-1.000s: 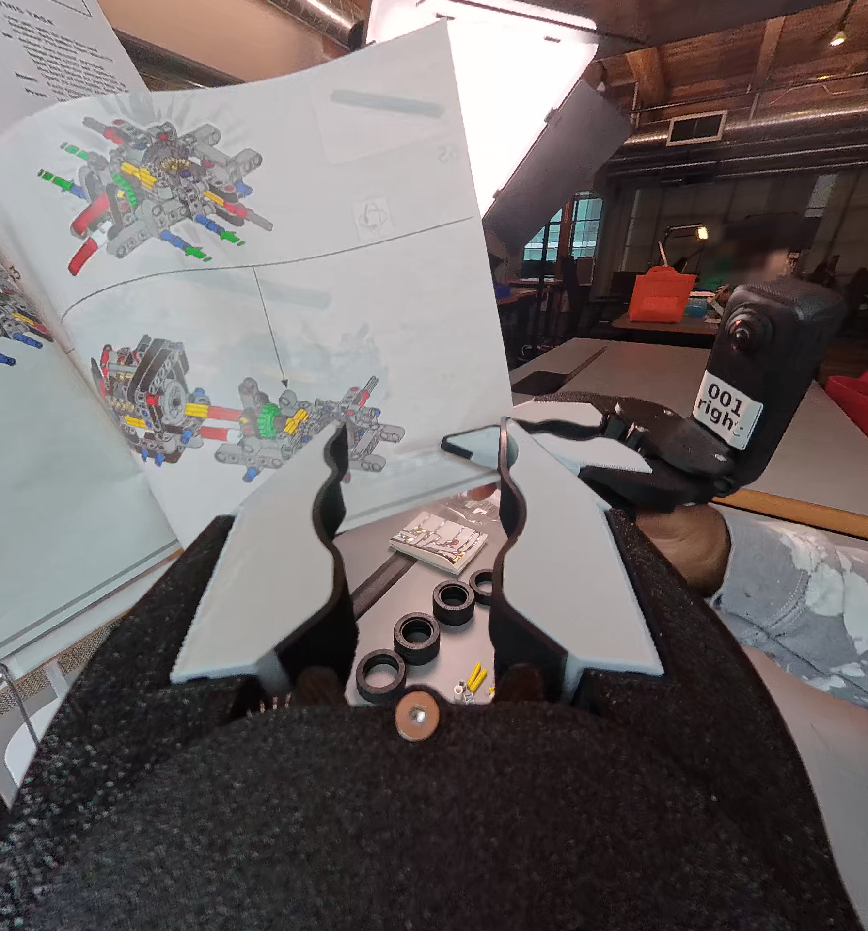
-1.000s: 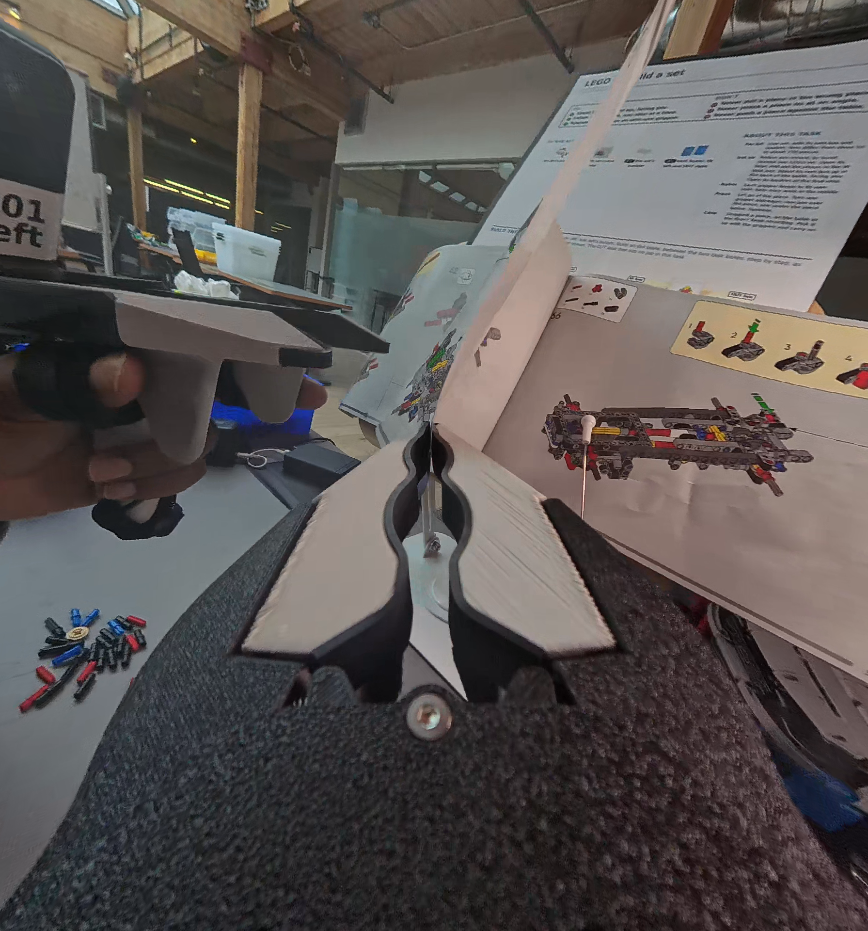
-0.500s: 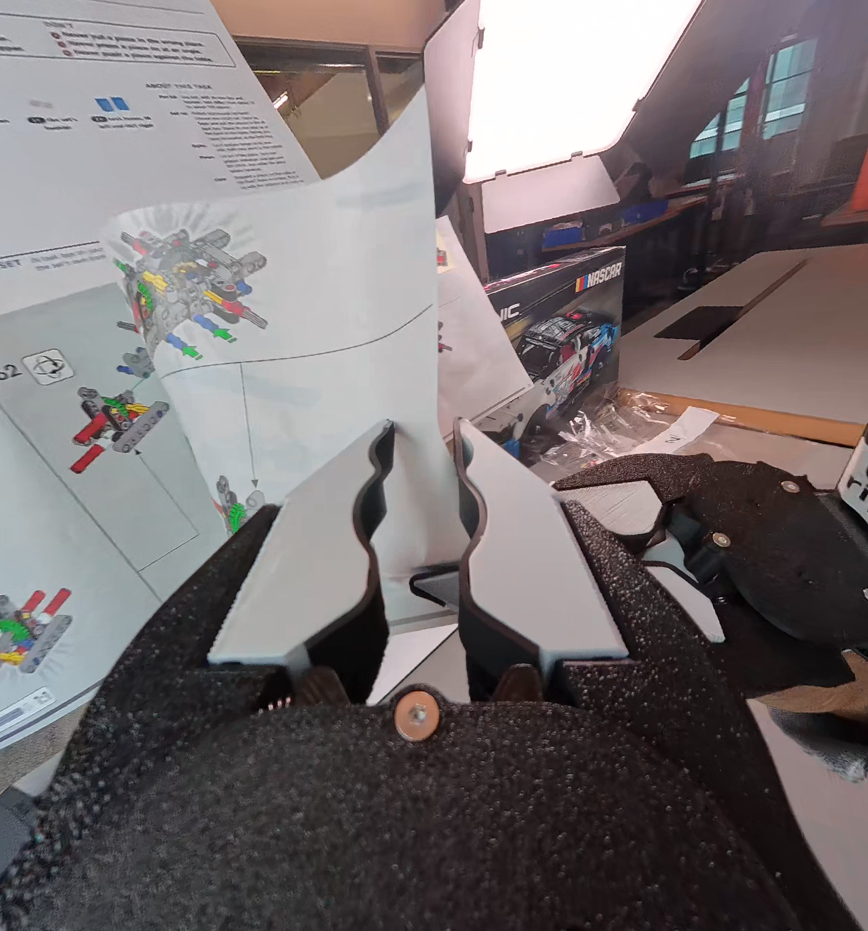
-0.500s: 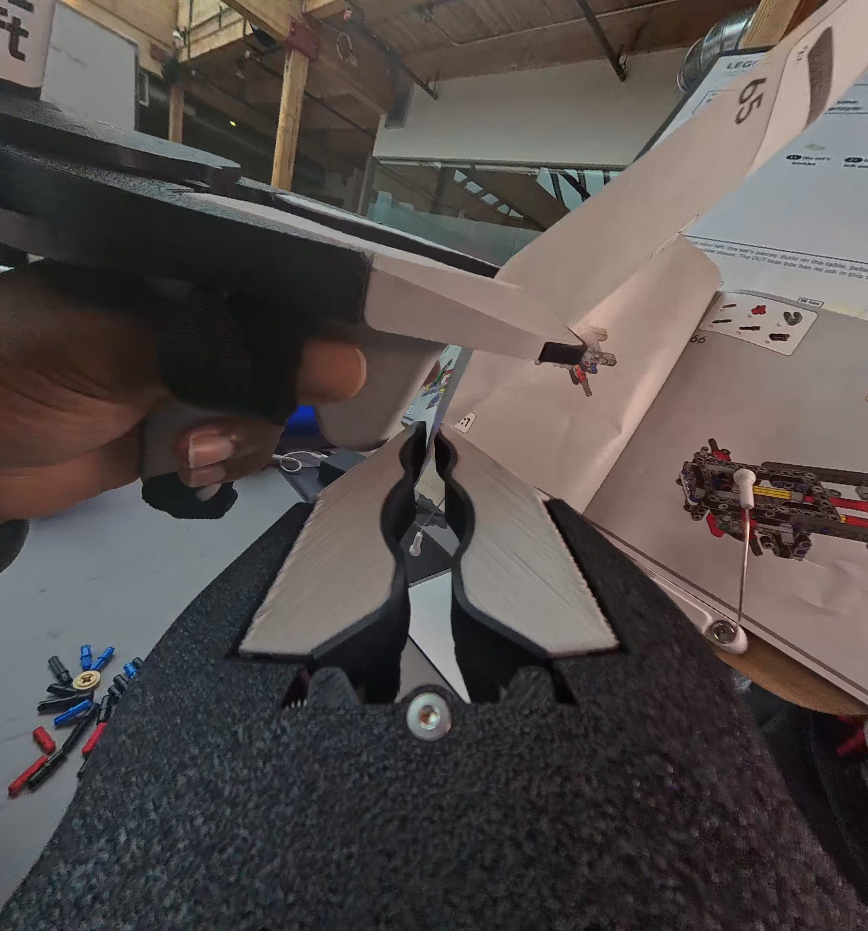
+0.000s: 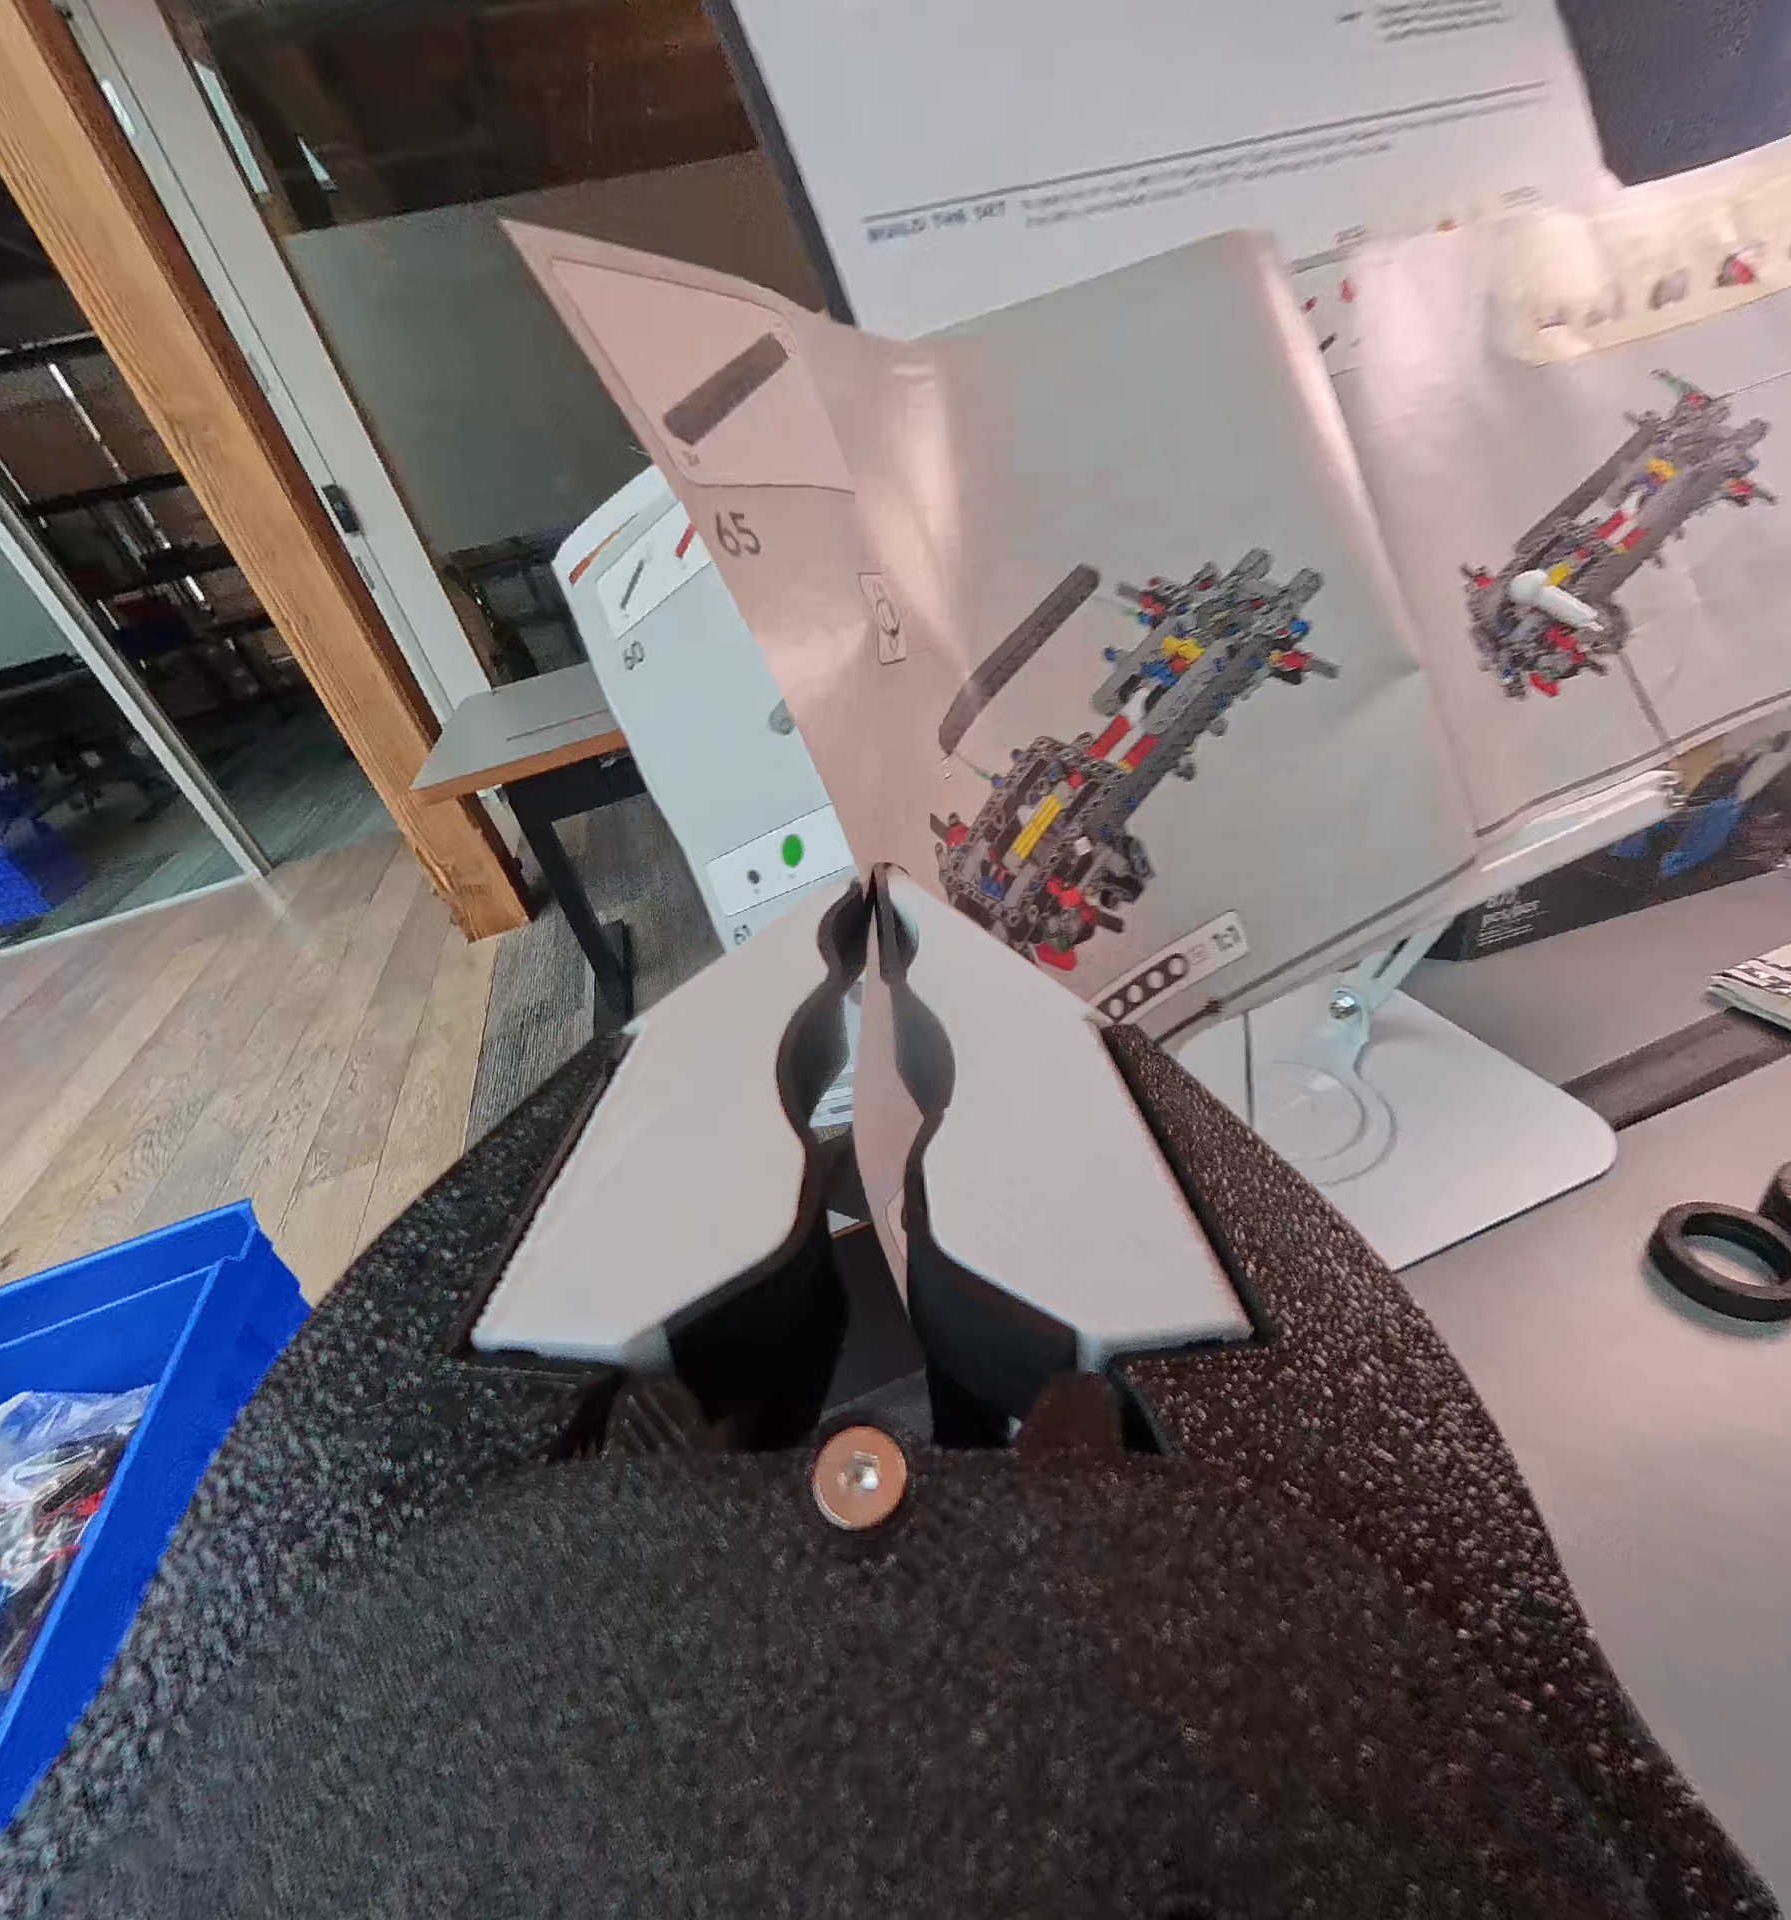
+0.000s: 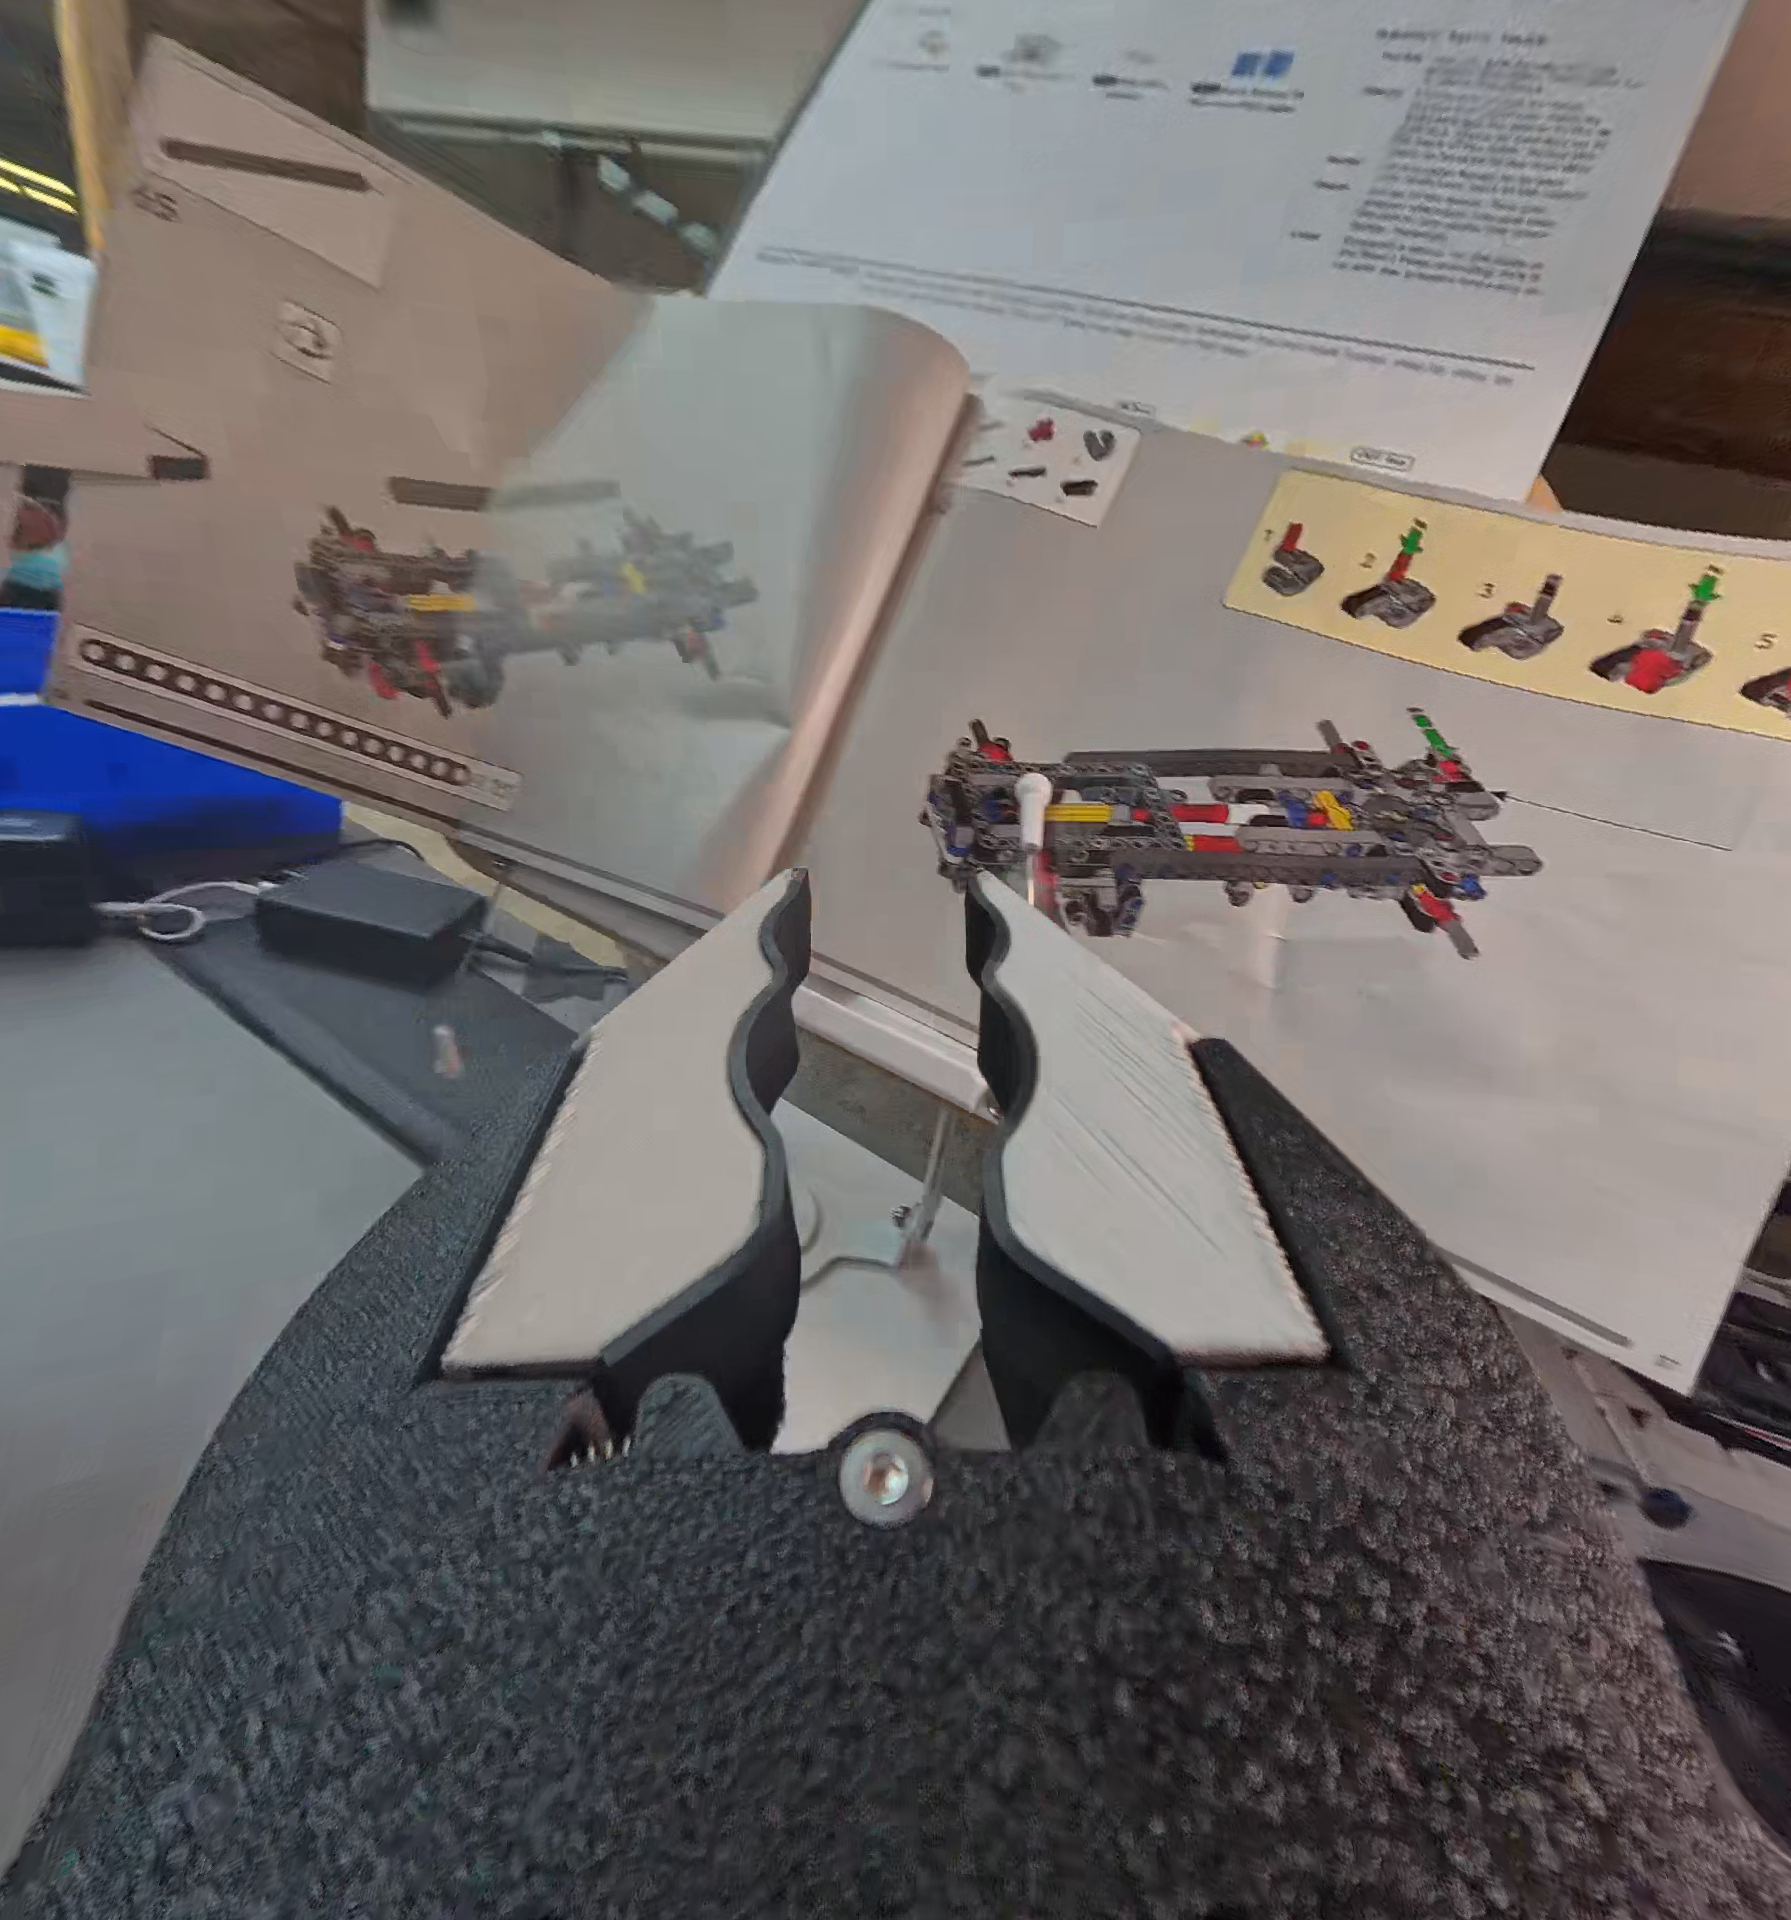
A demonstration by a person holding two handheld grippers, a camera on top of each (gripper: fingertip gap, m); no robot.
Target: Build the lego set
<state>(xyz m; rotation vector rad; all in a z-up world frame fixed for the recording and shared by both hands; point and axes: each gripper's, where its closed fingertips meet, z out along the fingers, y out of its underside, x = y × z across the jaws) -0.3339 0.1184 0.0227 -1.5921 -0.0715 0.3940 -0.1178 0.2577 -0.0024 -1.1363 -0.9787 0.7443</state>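
Left tool [image 5: 875,894]: I hold it clenched on the lower edge of a single page [image 5: 1130,644] of the instruction booklet [image 6: 1338,935], the sheet running edge-on between the two pads. Right tool [image 6: 886,899]: released, fingers apart and grasping nothing, pointed at the booklet's right-hand page just below the printed chassis drawing.

The booklet sits propped open on a white stand [image 5: 1390,1132], which serves as the landmark. The lifted page curls up to the left of the stand's spine. Black tyres [image 5: 1732,1257] lie on the desk [image 5: 1649,1455] to the right of the stand's base; a blue bin [image 5: 143,1351] holding bagged parts sits well to its left. A larger printed sheet [image 6: 1234,177] stands behind the stand.

Handling, as I judge it: the page is thin, light and limp, and it will crease or tear if pulled hard against the binding. The safest hold is near the free outer edge, low on the sheet, with light pressure, sweeping it over in an arc around the spine. No bricks are in either tool.
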